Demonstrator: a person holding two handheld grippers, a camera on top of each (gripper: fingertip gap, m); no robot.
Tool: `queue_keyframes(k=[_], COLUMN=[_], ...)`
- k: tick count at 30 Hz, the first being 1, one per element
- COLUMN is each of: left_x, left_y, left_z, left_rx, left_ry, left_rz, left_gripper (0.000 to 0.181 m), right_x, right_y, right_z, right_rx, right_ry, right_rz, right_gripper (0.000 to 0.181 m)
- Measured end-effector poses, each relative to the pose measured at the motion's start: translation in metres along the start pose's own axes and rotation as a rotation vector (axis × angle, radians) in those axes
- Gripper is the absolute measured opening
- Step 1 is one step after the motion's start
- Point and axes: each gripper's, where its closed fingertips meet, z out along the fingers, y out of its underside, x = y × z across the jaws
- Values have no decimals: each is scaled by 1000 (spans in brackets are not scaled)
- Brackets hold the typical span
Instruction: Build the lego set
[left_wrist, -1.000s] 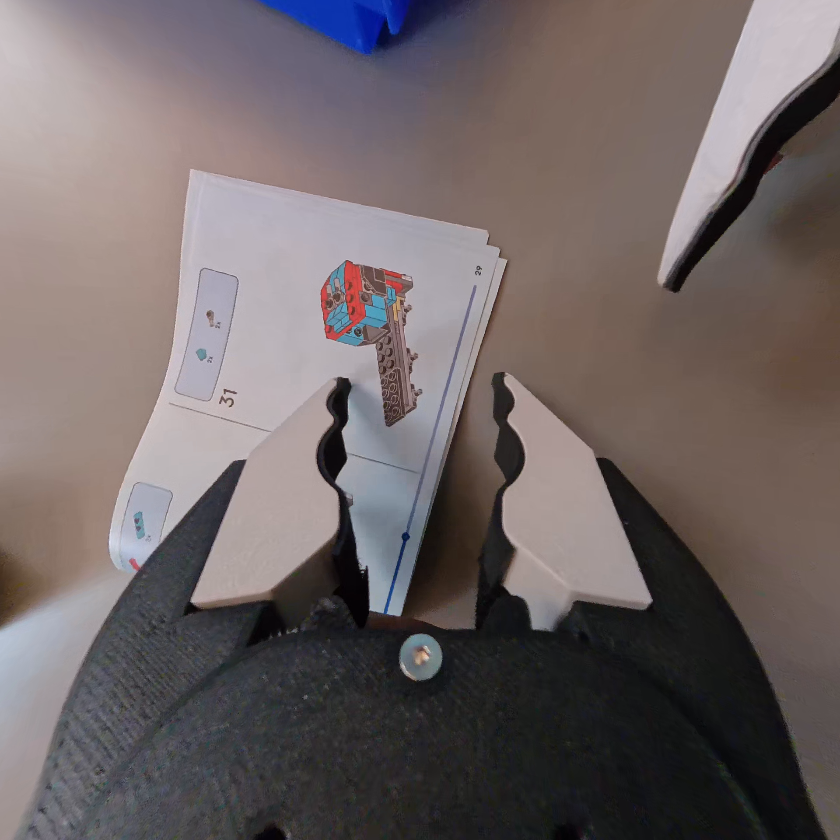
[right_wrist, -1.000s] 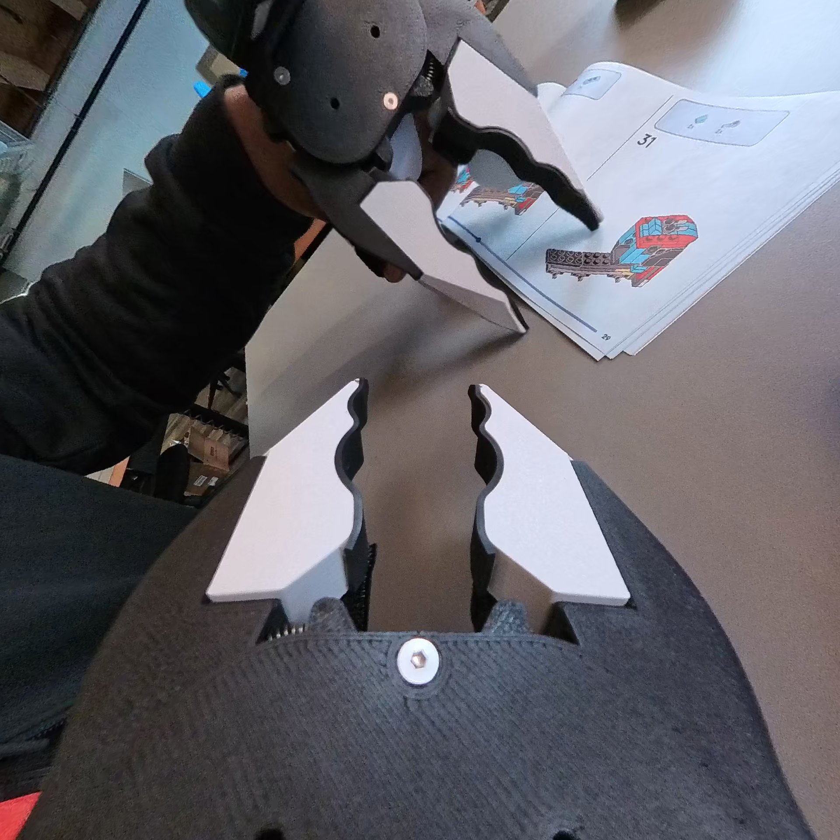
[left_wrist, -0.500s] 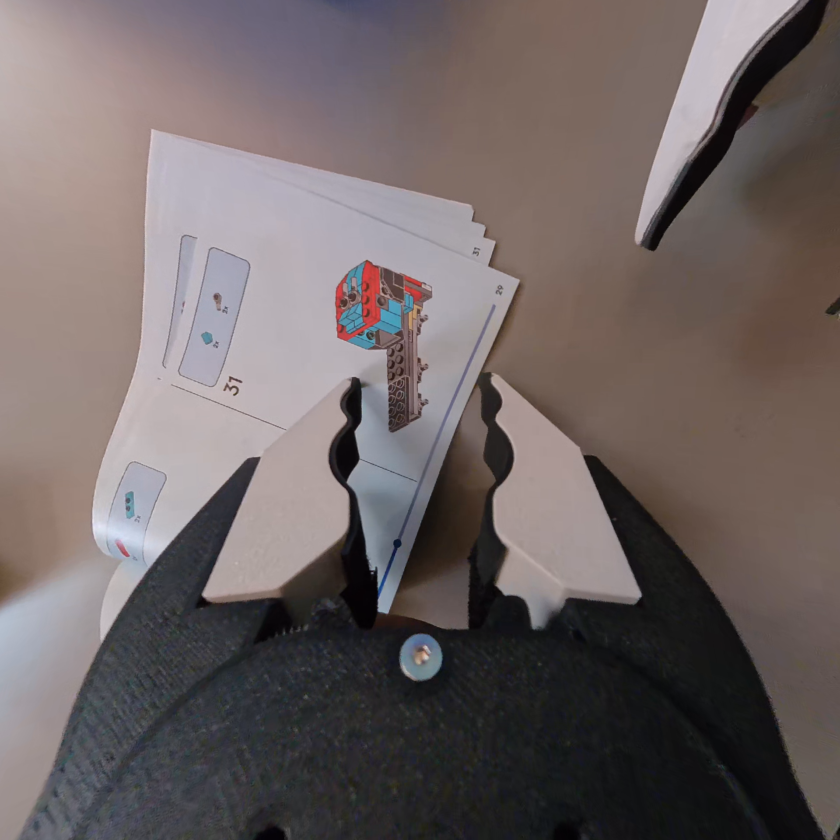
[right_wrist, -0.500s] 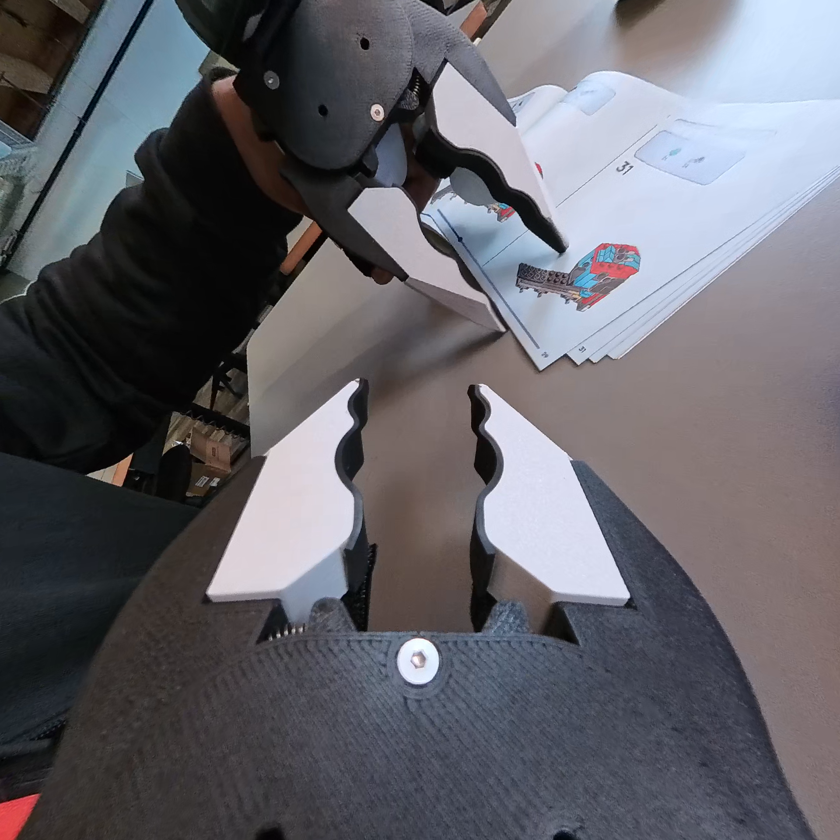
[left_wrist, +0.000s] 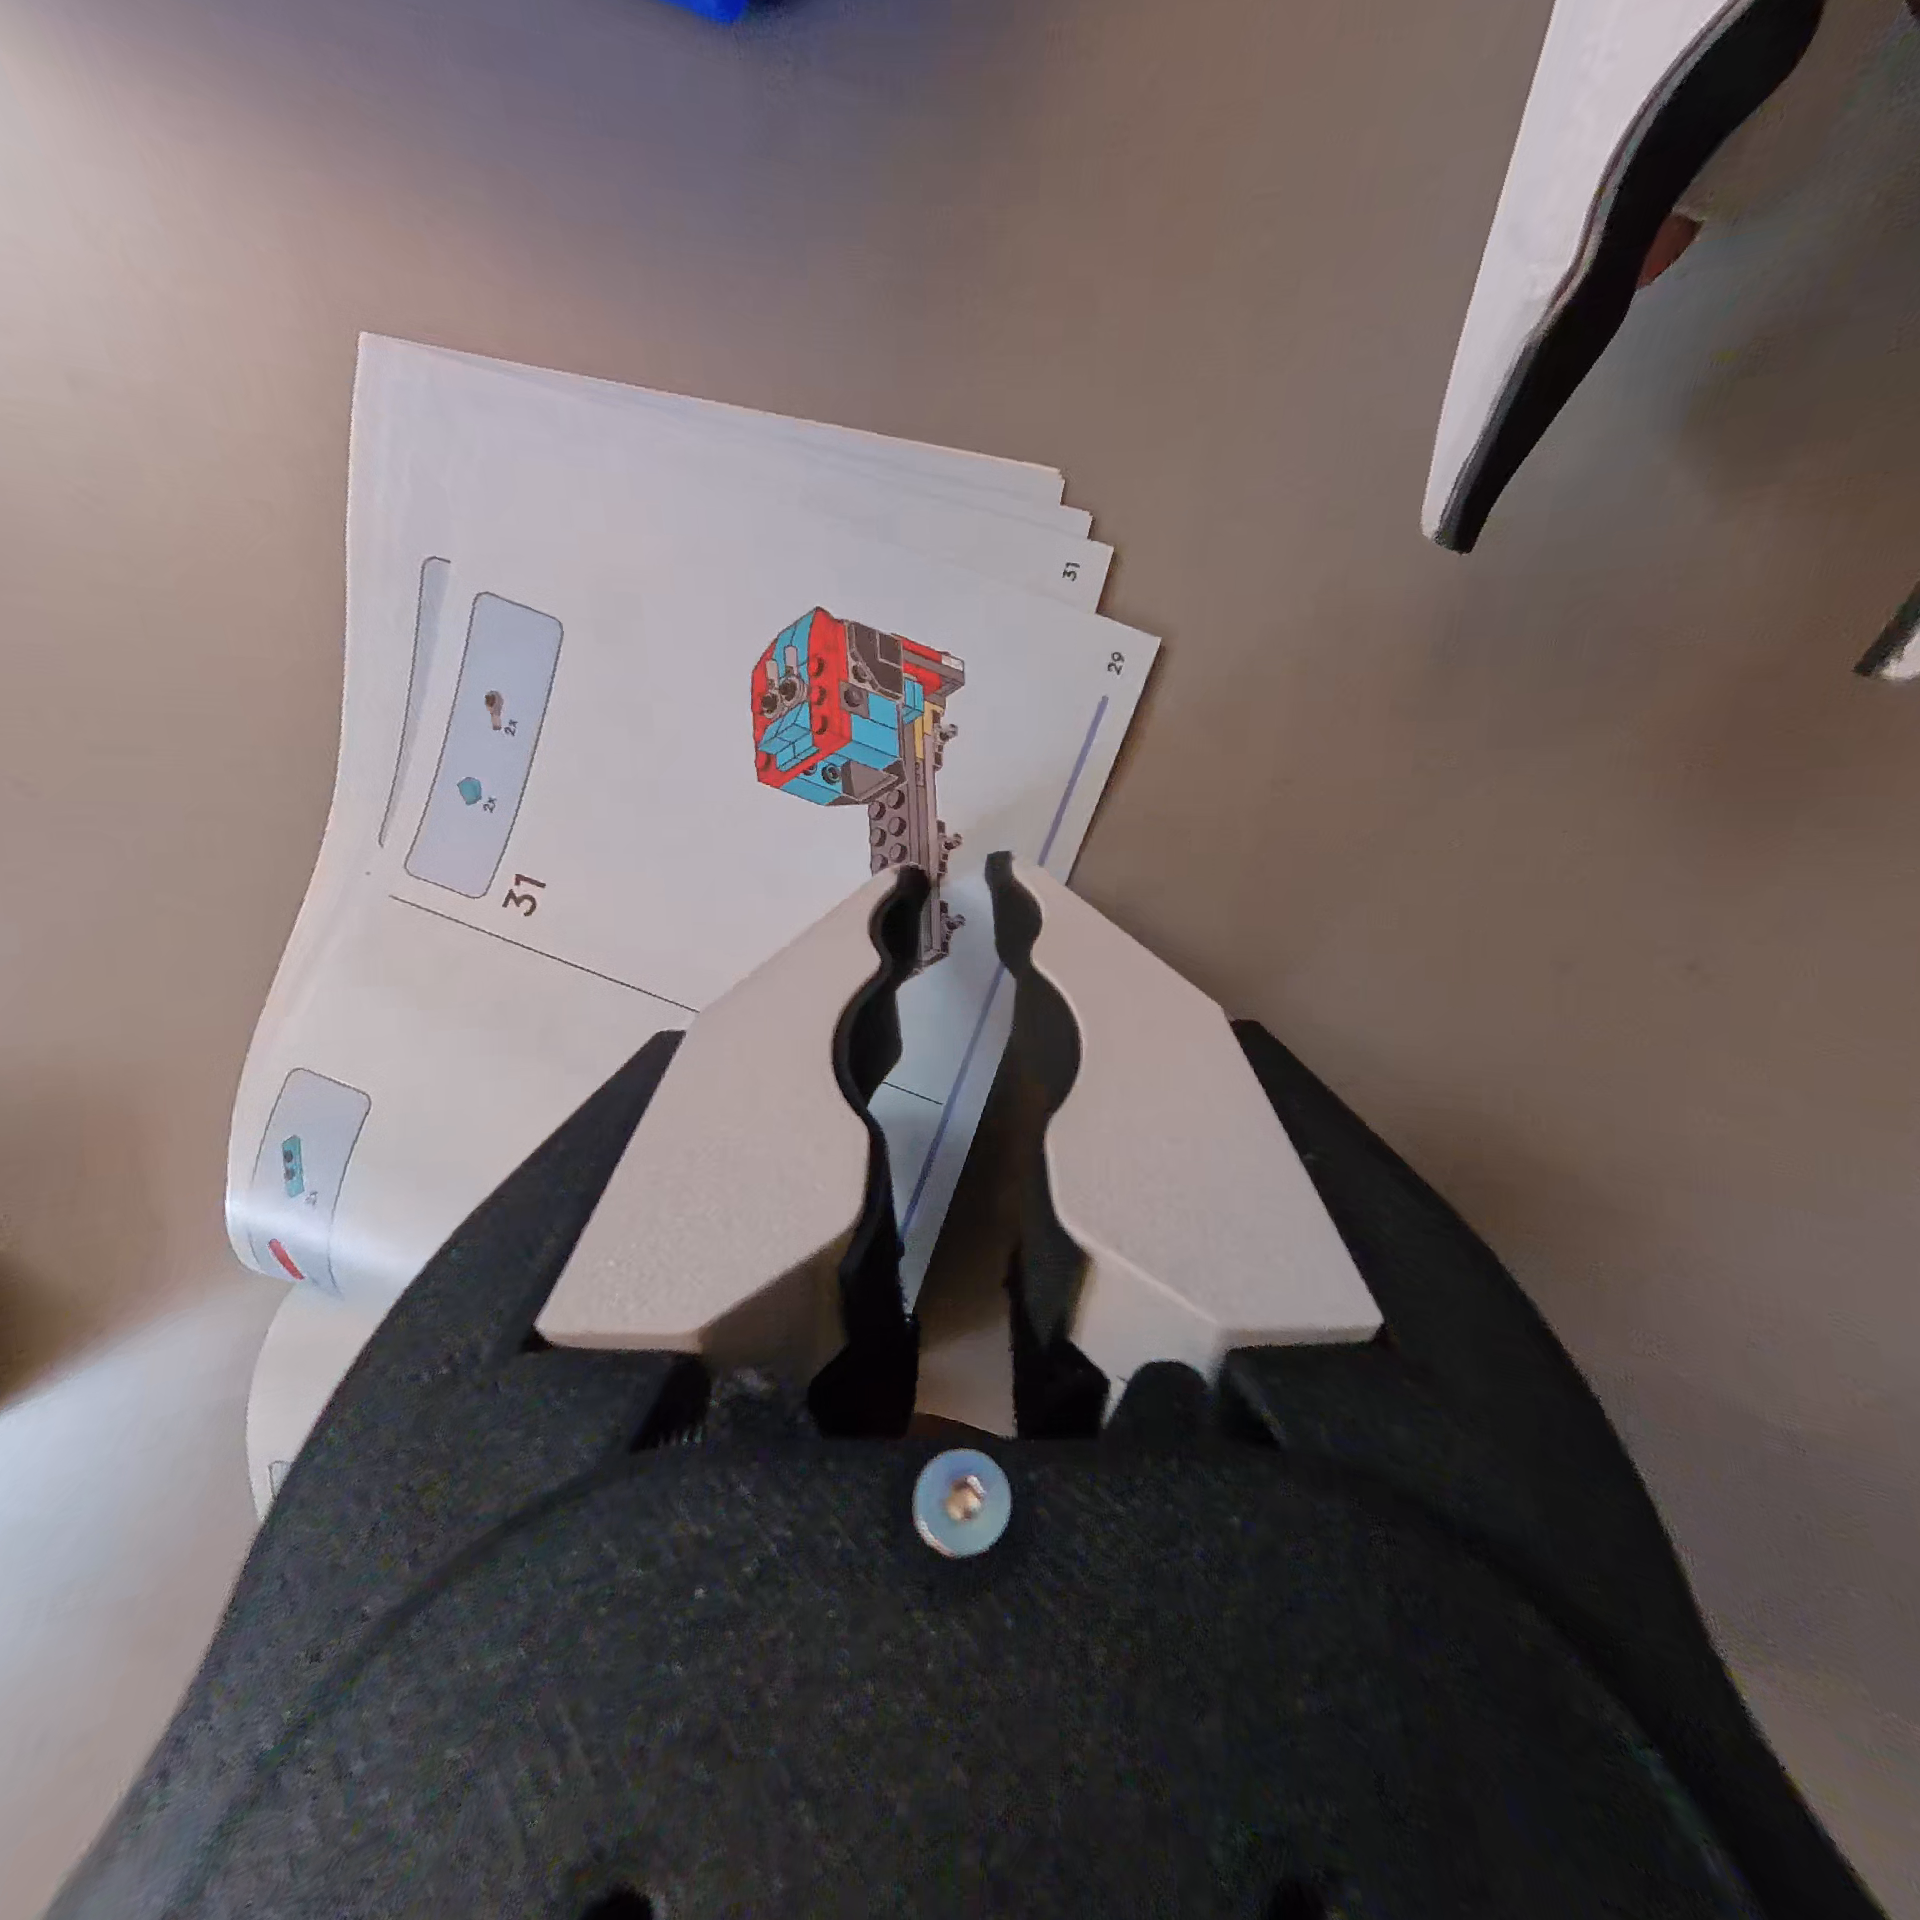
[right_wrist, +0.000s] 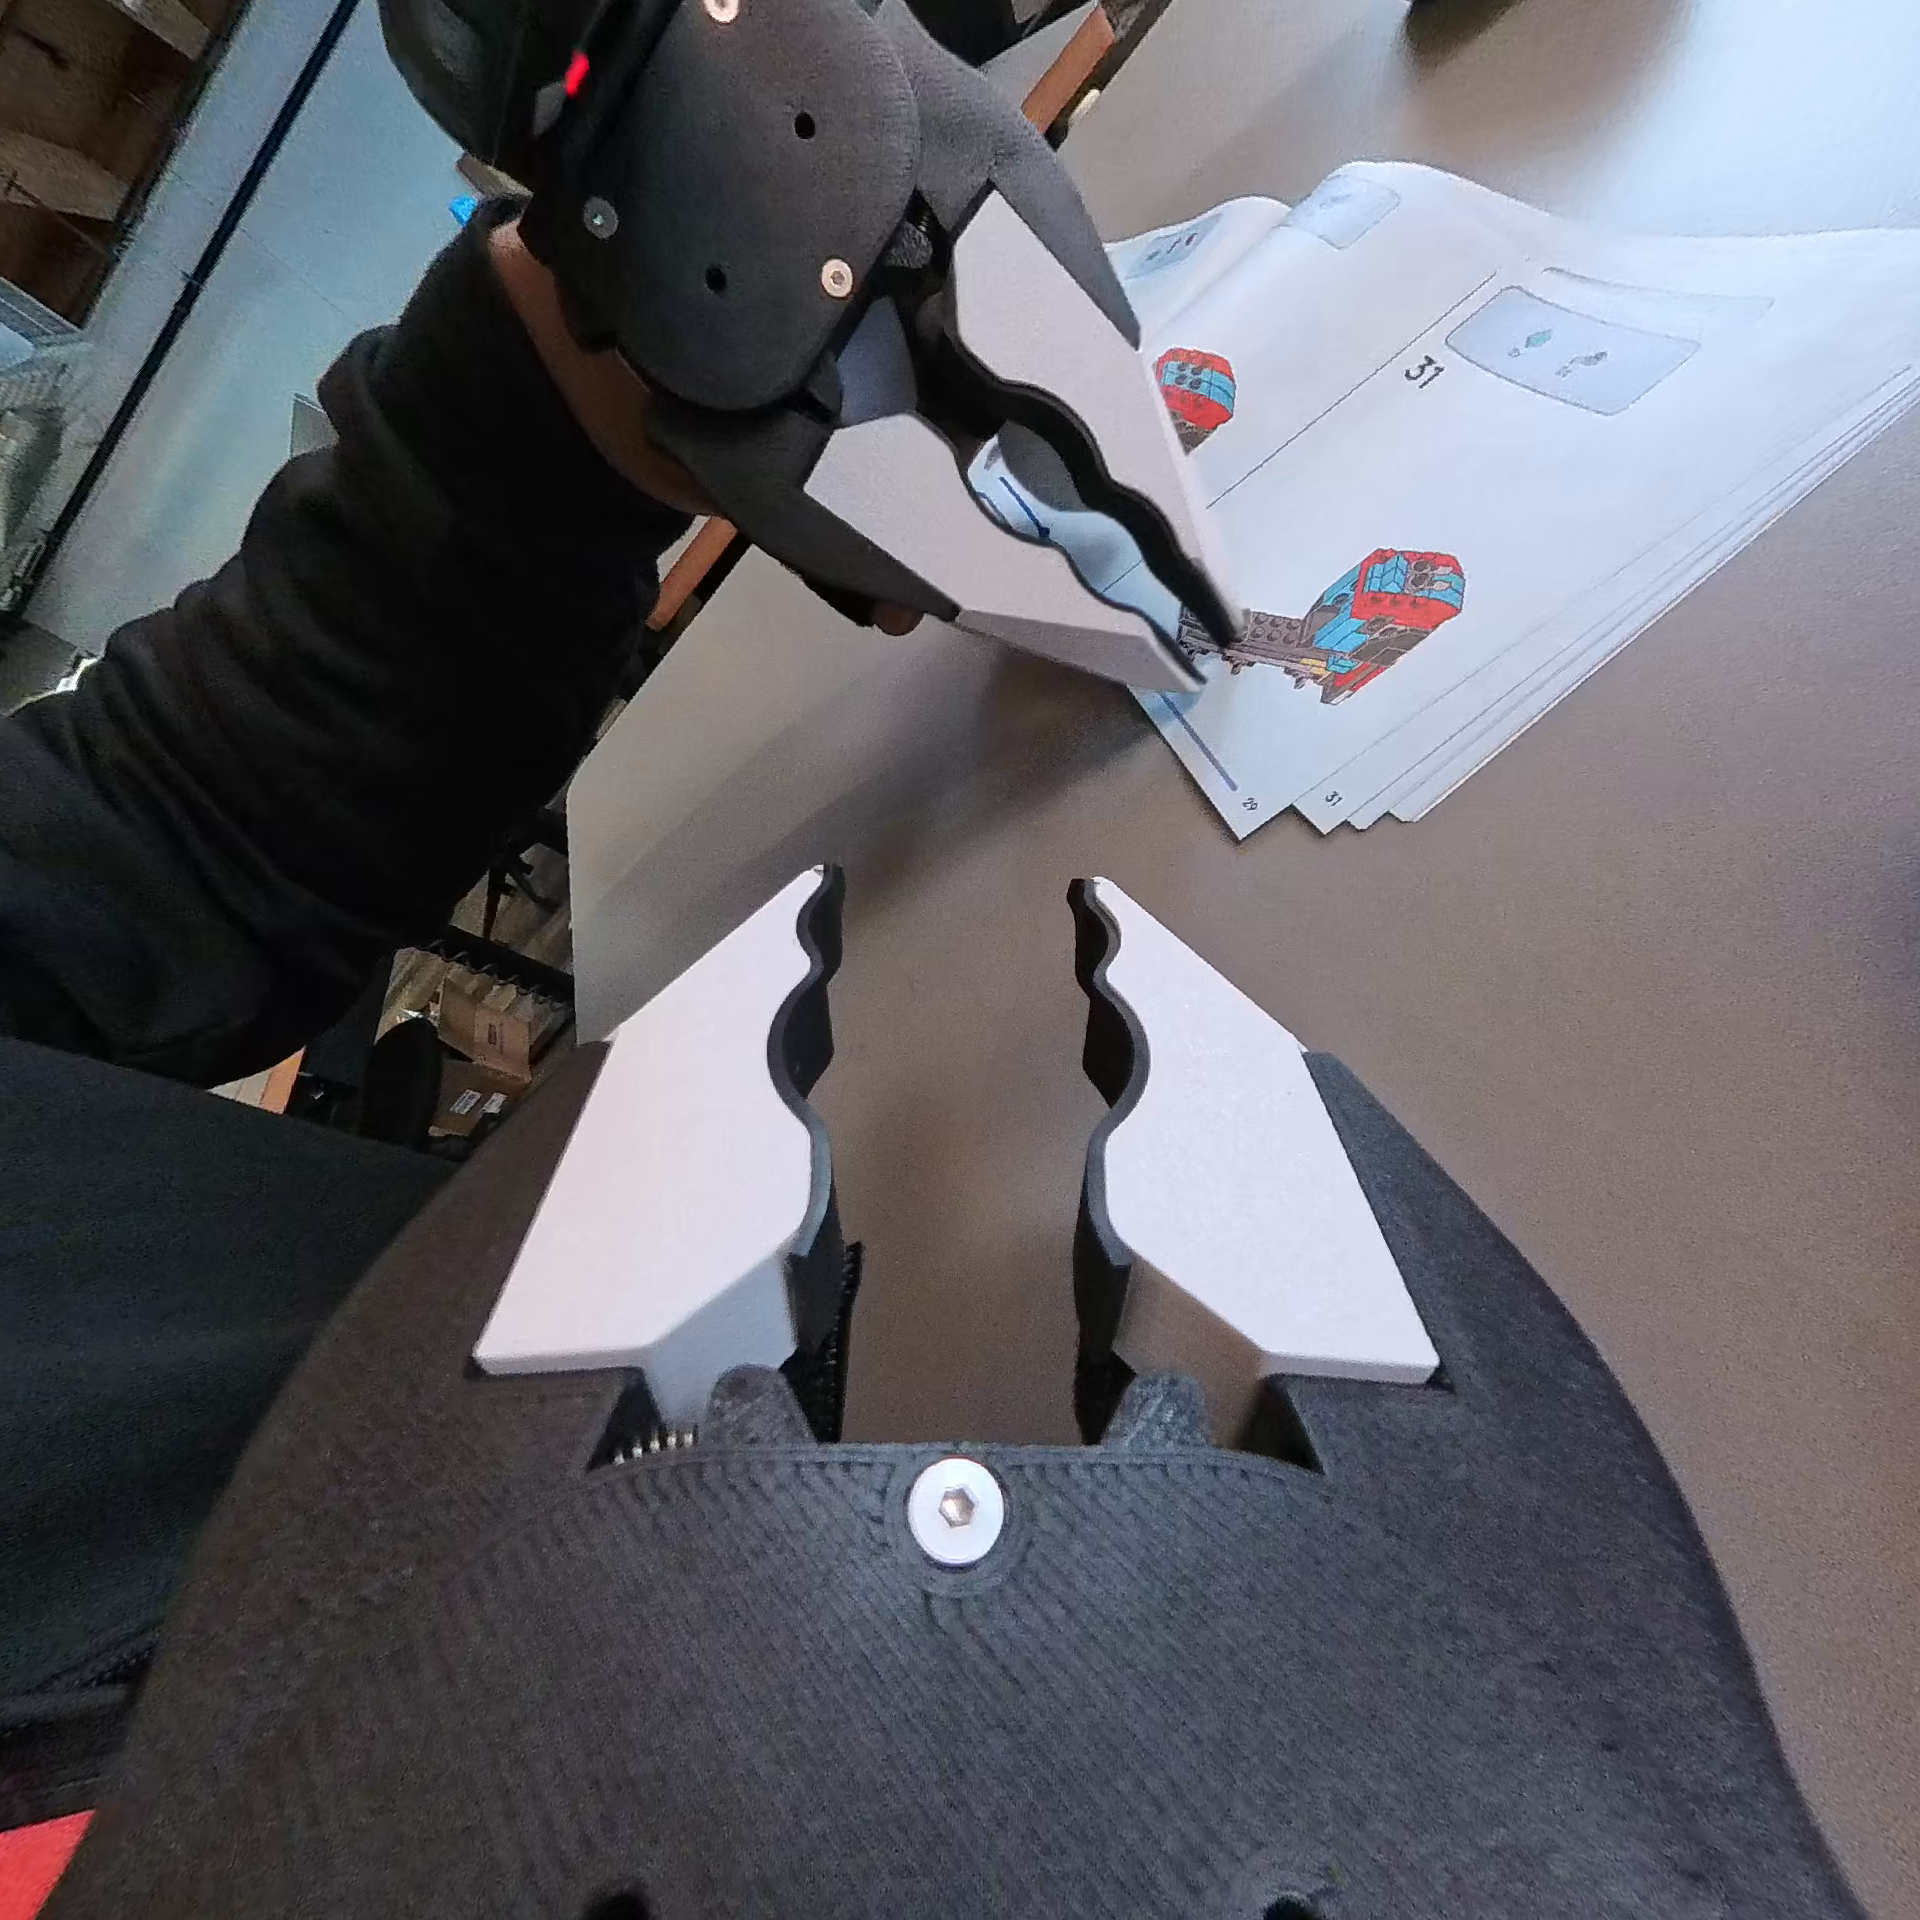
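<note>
Grey-brown tabletop (left_wrist: 1455, 1039), with an open instruction booklet (left_wrist: 644, 644) lying flat on it.

Only the booklet's top page is pinched, at its near edge, by the left gripper (left_wrist: 951, 883), whose fingers are nearly closed on the sheet. The right gripper (right_wrist: 956, 894) is held wide apart and empty, over bare table, near the booklet's corner. No bricks are seen. The paper is judged light, thin and floppy, easily creased or torn, so it is best taken by a single sheet's free edge and lifted gently, the stack beneath being left flat.
</note>
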Motion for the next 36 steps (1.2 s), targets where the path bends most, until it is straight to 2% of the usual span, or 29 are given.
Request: queue_keyframes(k=[3, 14, 20, 27, 36], left_x=[0, -10, -13, -4, -8], left_y=[1, -9, 7, 18, 33], left_z=[-2, -14, 1, -5, -11], left_rx=[-1, 51, -59, -99, -145], left_ry=[-2, -24, 52, 92, 53], left_rz=[-1, 62, 42, 58, 101], left_gripper=[15, 43, 64, 65, 56], right_x=[0, -2, -2, -3, -3], right_y=[0, 0, 0, 0, 0], right_z=[0, 0, -1, -1, -1], right_rx=[0, -3, 3, -3, -2], right_ry=[-1, -16, -25, -33, -33], right_rz=[0, 2, 6, 10, 11], right_gripper=[46, 46, 45, 45, 45])
